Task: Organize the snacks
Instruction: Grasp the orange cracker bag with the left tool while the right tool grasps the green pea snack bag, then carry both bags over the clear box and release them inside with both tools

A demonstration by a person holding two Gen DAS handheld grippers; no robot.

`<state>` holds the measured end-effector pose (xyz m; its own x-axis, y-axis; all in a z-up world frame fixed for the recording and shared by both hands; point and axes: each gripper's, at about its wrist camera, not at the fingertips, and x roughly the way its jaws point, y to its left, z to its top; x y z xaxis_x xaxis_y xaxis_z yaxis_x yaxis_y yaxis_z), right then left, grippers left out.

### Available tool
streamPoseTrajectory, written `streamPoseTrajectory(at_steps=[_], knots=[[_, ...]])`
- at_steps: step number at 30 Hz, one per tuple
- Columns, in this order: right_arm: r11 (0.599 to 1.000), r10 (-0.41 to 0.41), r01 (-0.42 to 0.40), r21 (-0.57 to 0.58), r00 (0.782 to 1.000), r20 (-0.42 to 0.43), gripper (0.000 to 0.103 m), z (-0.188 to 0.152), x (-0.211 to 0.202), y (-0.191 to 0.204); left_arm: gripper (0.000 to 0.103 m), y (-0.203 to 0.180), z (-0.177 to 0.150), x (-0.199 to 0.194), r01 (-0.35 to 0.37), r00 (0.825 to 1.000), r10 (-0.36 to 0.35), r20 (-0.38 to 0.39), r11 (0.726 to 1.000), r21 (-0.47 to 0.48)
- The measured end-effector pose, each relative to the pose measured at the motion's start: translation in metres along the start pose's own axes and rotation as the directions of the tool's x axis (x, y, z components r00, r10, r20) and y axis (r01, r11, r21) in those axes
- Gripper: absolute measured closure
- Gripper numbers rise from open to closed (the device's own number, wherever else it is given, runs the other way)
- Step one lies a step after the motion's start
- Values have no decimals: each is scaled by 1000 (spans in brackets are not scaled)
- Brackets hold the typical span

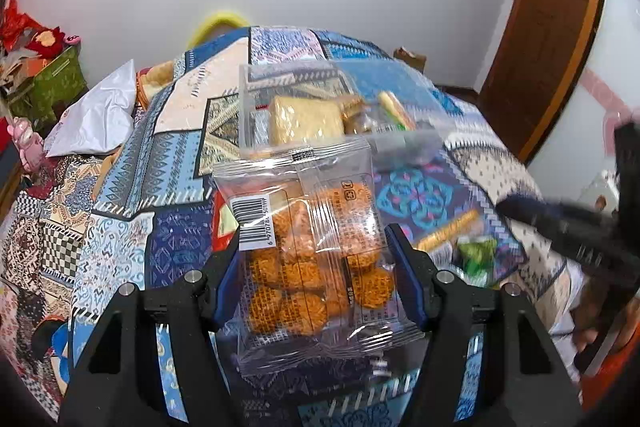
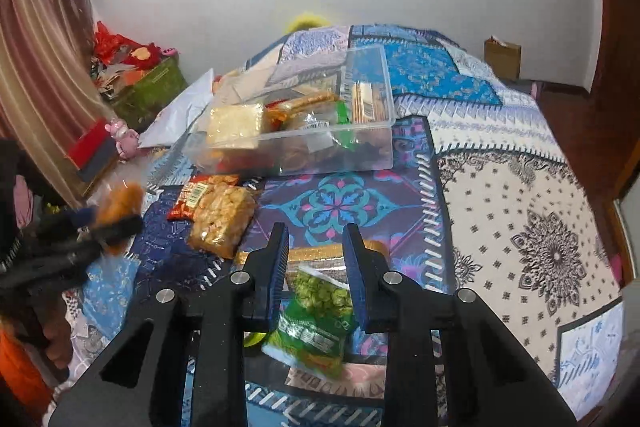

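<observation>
The left claw (image 1: 314, 247) pinches a clear packet of orange snacks (image 1: 316, 267) between its blue pads, lifted above the patterned bed (image 1: 120, 227) and in front of the clear plastic bin (image 2: 372, 131) of snacks. The right claw (image 2: 316, 251) is spread, hanging over a green snack bag (image 2: 316, 323) that lies on the bed between its fingers.

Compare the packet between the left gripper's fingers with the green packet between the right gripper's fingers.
The left gripper holds a clear packet showing round orange snacks; the green packet is printed, with only a window showing green pieces. The clear packet is lifted above the bedspread, while the green packet seems to lie on it, inside the right gripper. The clear packet shows a barcode; the green one shows none. Both are sealed plastic.
</observation>
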<state>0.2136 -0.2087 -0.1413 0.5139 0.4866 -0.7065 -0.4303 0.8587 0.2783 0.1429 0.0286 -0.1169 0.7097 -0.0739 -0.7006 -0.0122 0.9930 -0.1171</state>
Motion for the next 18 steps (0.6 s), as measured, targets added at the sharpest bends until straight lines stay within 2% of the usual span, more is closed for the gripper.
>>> streamPoseTrajectory(at_steps=[4,9,11,16,17,18], knots=[[1000,16,-15,4,997,-80,69,-14,13,-3,38,7,1,6,4,1000,-4,-15,1000,-25],[999,26,-20,41,988,-153,48,-37,28,-7,38,13,-11,18,17,998,-21,-66,998,-60],[999,24,-16,48,985,-173,48,-43,35,-7,38,13,-14,22,12,997,-16,-80,998,-62],[1000,-8,9,12,988,-154,46,-46,38,-2,38,13,-19,23,7,996,-12,-88,998,-57],[1000,-19,18,-10,989,-150,47,-46,40,0,38,13,-19,23,6,996,-11,-87,998,-56],[999,-39,36,-28,989,-142,55,-46,41,1,38,13,-18,22,7,996,-12,-85,998,-55]])
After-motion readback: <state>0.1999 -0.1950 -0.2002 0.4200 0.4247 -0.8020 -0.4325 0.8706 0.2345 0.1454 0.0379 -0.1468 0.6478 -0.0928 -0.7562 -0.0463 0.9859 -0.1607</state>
